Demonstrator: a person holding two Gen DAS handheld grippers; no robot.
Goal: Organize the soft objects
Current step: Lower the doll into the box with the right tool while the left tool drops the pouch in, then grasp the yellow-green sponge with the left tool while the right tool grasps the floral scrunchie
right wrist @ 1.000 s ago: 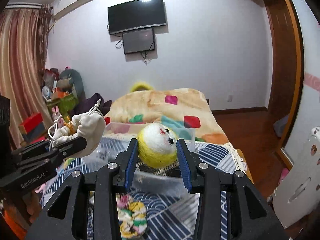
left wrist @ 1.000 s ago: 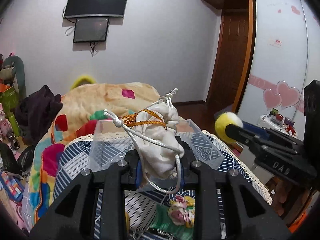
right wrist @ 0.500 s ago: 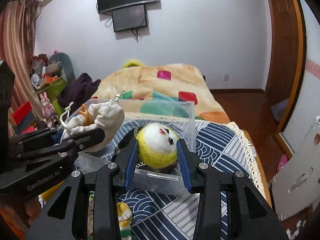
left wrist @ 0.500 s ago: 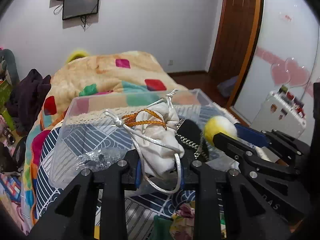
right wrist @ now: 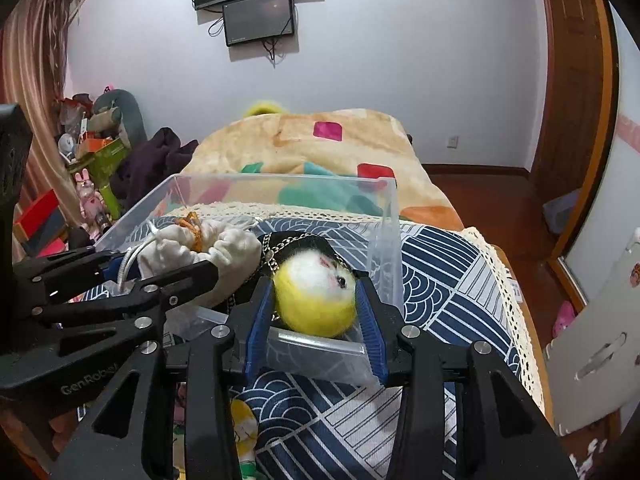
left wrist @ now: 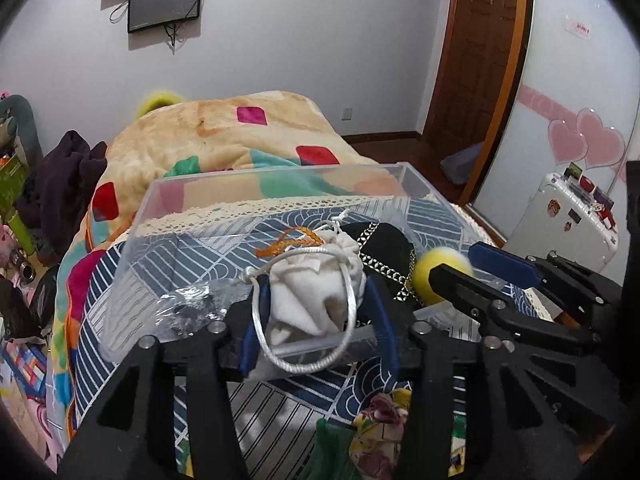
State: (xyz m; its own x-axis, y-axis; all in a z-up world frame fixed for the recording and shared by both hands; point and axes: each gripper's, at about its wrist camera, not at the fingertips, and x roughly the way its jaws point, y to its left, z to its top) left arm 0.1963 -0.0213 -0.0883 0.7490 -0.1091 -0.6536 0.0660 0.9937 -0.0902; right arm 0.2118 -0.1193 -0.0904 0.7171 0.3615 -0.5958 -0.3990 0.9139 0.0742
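A clear plastic box stands on the blue patterned cloth; it also shows in the right wrist view. My left gripper has opened wider around a white drawstring pouch over the box's near rim; the jaws stand apart and the pouch sags between them. My right gripper has opened around a yellow-and-white plush ball, which sits loose between the pads over the near wall. A black chain-trimmed pouch lies inside the box.
A crumpled clear plastic bag lies in the box's left part. A floral fabric piece lies on the cloth in front. A quilt-covered bed is behind. A white case stands at right, clutter at left.
Both grippers moved forward and down over the box. Both jaws have spread wider; the pouch and the ball now sit loosely between them.
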